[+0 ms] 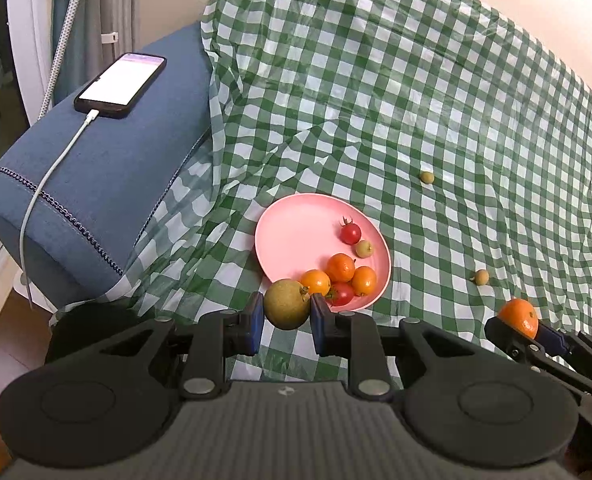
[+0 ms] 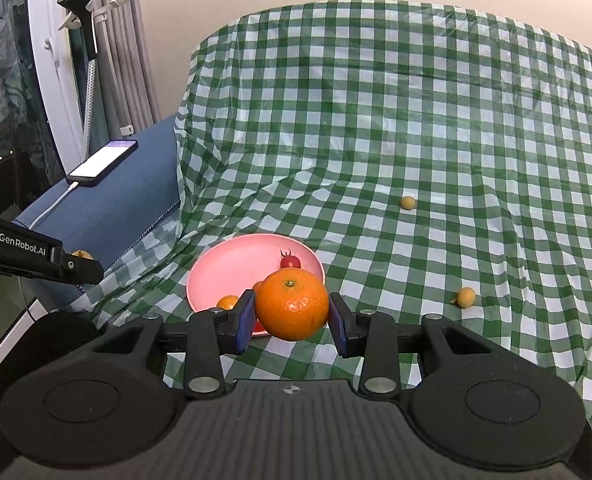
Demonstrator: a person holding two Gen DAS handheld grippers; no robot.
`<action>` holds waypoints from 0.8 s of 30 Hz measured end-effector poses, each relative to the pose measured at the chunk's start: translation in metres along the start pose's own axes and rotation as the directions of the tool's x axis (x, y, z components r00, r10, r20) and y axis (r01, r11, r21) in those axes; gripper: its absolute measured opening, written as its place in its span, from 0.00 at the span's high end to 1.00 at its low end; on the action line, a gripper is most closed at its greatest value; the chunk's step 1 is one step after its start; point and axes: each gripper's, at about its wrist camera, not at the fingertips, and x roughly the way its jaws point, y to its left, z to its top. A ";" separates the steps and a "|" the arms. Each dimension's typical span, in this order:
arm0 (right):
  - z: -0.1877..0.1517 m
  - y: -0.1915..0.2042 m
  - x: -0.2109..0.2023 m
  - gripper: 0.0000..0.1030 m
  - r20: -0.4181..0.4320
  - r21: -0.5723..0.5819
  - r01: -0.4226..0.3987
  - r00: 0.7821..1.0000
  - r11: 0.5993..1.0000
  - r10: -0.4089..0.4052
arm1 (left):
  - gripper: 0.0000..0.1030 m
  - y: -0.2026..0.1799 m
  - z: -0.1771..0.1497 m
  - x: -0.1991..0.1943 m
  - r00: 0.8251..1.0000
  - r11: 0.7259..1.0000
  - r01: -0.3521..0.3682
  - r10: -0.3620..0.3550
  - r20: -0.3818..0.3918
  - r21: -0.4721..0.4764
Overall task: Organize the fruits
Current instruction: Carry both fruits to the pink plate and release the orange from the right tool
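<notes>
A pink plate point(image 1: 296, 224) lies on the green checked cloth and holds several small oranges and cherry tomatoes. My left gripper point(image 1: 287, 312) is shut on a round brown-green fruit point(image 1: 286, 305), held just short of the plate's near rim. My right gripper point(image 2: 292, 318) is shut on a large orange point(image 2: 292, 306), held in front of the plate point(image 2: 232, 268). The right gripper with the orange also shows in the left wrist view point(image 1: 520, 318). Two small yellow-green fruits point(image 1: 427, 177) point(image 1: 481, 277) lie loose on the cloth right of the plate.
A blue sofa arm point(image 1: 108, 184) stands at the left with a lit phone point(image 1: 121, 84) and its white charging cable on top. The checked cloth point(image 1: 416, 80) rises up the sofa back behind the plate. Curtains hang at far left.
</notes>
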 end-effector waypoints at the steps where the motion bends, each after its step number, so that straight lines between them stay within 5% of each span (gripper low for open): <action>1: 0.000 -0.001 0.003 0.62 -0.006 -0.001 -0.001 1.000 1.000 0.001 | 0.74 0.000 0.001 0.002 1.000 1.000 -0.001 0.001 -0.004 0.000; 24: 0.028 -0.006 0.120 0.61 -0.130 0.007 -0.060 0.990 0.998 0.060 | 0.74 -0.015 0.059 0.115 0.983 0.992 -0.104 0.114 -0.144 0.074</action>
